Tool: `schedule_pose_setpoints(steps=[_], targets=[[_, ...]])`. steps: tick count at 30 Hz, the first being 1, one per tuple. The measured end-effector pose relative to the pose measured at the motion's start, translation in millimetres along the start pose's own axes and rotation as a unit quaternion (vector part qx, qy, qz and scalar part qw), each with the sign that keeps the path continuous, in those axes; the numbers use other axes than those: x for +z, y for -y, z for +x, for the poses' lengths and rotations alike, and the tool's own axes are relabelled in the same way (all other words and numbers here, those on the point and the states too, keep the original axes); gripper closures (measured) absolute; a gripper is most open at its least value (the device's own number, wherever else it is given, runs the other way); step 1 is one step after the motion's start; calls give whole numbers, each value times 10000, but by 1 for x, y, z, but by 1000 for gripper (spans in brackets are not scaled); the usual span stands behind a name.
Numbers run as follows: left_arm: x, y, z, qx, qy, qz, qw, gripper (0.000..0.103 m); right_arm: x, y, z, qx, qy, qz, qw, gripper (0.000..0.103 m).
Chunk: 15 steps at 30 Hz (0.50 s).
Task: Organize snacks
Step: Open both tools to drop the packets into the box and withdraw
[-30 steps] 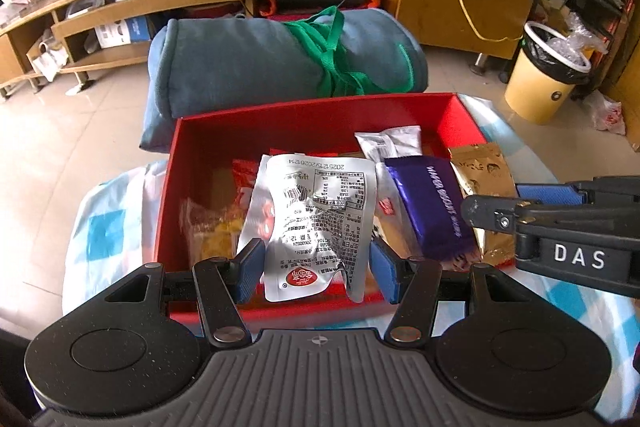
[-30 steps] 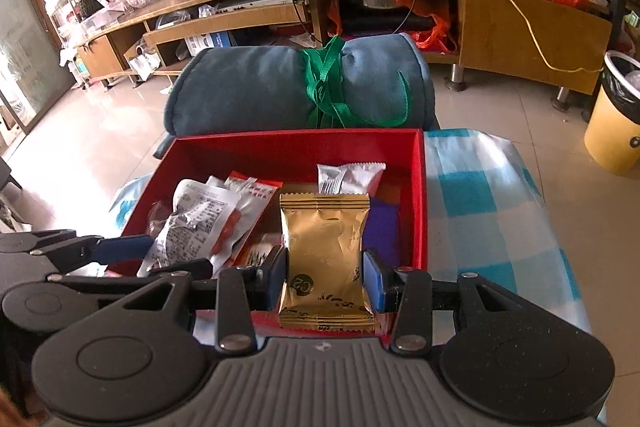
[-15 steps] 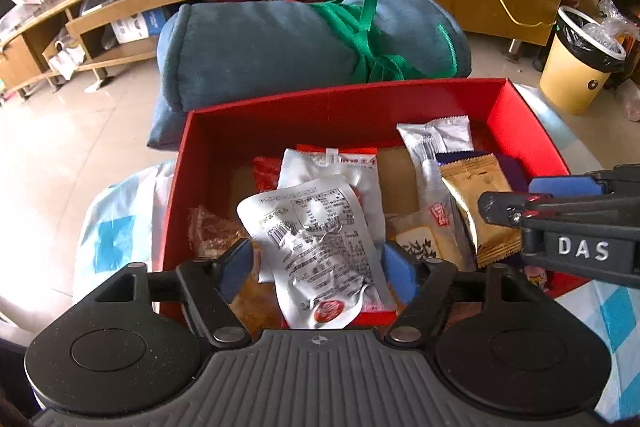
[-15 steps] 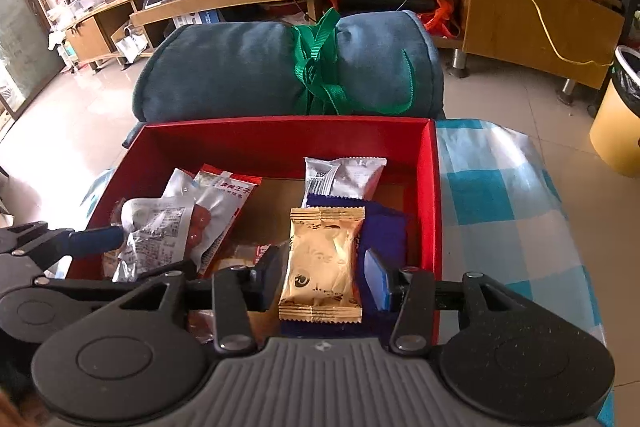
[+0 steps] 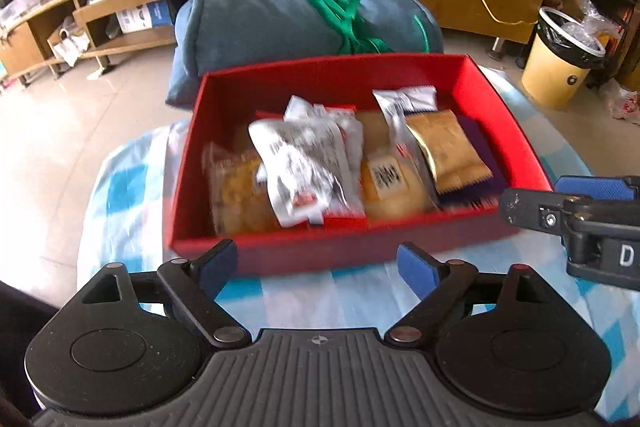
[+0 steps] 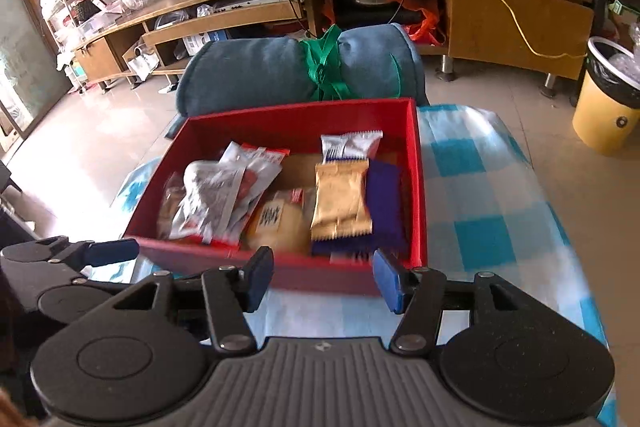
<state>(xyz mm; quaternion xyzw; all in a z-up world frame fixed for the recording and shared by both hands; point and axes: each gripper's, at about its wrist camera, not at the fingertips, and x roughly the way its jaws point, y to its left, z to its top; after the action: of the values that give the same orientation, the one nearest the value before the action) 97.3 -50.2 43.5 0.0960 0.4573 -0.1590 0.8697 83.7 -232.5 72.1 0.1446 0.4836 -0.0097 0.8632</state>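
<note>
Hovering just short of a red box (image 5: pixel 496 115) of snacks, both grippers stood empty over a blue-and-white checked cloth (image 6: pixel 480 187).

Jaws on the left gripper (image 5: pixel 316 267) and the right gripper (image 6: pixel 322 277) were opening, nothing between them. Inside the box lay a gold packet (image 6: pixel 340 199) atop a purple packet (image 6: pixel 384 203), a silver wrapper (image 6: pixel 350 145), a round cake (image 6: pixel 276 223) bearing a barcode label, and a clear printed pouch (image 5: pixel 304 163); motion blur left their print unreadable. Only the letter "D" showed on the right gripper's body in the left wrist view. A yellow bin (image 5: pixel 560 67) nearby carried a dark round mark, too small to make out. A rolled blue cushion (image 6: pixel 260 75) tied with green ribbon (image 6: pixel 324 67) lay behind the box.
</note>
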Motion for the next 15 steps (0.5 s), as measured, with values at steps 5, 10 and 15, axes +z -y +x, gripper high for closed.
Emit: schedule_pose_setpoints(steps=[5,10,15], targets=[[-19,4,-18,-65,61,-89,9999,5,-25,-2,-19,-27,-11,76,10000,51],[-32,4,-32,-52,157,-213,9996,1,-43,-3,-33,38,-22,126,9999,51],[-42,5,-41,-54,255,-221,9994,0,-53,-6,-43,80,-4,124,9999,51]])
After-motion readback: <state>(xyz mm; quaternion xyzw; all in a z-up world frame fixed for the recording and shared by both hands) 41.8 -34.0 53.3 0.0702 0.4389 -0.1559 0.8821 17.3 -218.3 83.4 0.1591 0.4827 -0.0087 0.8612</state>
